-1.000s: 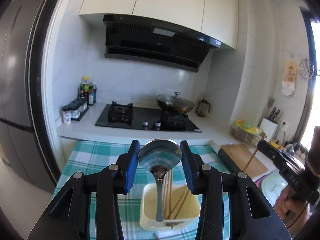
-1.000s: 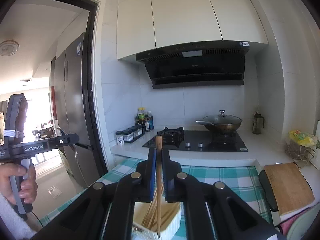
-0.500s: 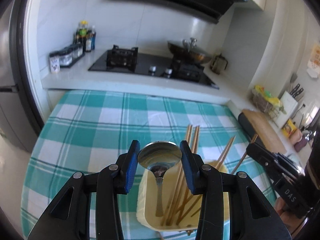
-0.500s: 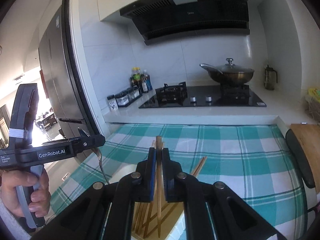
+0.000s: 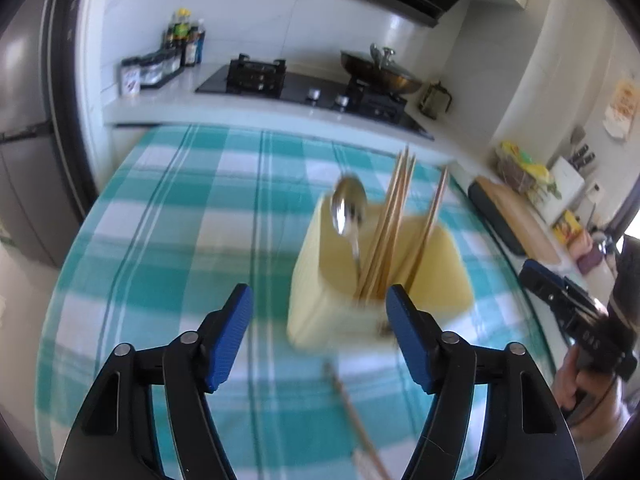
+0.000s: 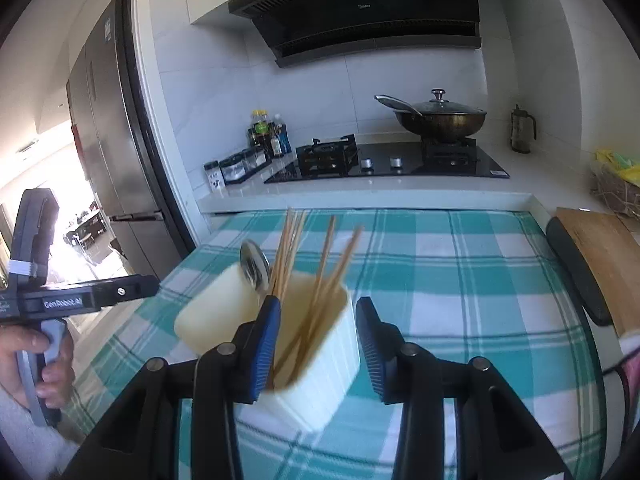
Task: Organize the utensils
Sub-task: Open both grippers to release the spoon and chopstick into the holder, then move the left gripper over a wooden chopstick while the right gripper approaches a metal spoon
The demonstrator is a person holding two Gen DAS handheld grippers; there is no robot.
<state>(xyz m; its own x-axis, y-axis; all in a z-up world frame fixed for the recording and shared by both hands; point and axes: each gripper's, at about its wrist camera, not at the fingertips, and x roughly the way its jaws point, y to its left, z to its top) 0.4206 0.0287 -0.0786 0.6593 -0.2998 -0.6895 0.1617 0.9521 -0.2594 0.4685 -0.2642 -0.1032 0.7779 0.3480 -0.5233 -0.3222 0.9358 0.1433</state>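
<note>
Both tools now stand wide apart and empty. The left tool (image 5: 320,332) has let go of the spoon (image 5: 349,210), the right tool (image 6: 318,344) of its chopstick (image 6: 340,268); both utensils now stand tilted in the cream holder (image 5: 360,280) on the checked bench (image 5: 180,208), among the other chopsticks. One more chopstick (image 5: 360,432) lies on the cloth before the holder, likely the next pick.

Home kitchen, gas hob (image 6: 384,160), lidded wok (image 6: 440,118), range hood (image 6: 360,12), fridge (image 6: 108,140), checked tablecloth (image 6: 460,280)
</note>
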